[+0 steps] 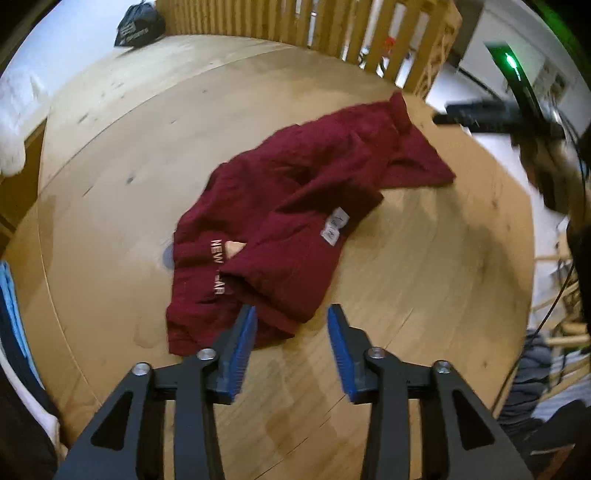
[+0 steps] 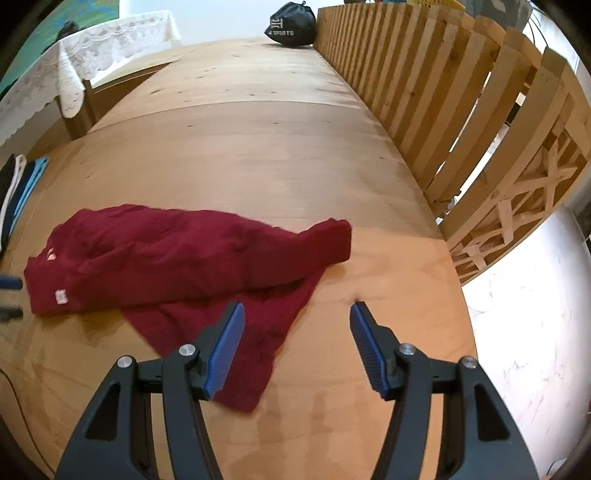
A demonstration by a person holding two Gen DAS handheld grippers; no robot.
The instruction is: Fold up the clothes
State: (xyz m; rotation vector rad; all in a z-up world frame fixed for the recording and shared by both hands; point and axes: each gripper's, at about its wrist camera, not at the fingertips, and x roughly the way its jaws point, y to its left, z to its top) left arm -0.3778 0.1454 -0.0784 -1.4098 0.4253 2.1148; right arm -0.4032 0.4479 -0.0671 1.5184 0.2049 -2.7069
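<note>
Maroon garment (image 1: 295, 206) lies free; both claws gape, empty.

A dark red garment (image 1: 295, 206) is seen crumpled on the wooden table (image 1: 147, 129). Pale lettering (partly hidden by a fold) and a white label are shown.

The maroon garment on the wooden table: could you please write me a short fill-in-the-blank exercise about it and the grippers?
1. The crumpled garment is ____ in colour.
2. It lies on a ____ table.
3. The left gripper and right gripper both have their jaws ____, gripping nothing.
4. The dark bag sits at the table's ____ end.

Missing words: maroon; wooden; open; far
</note>
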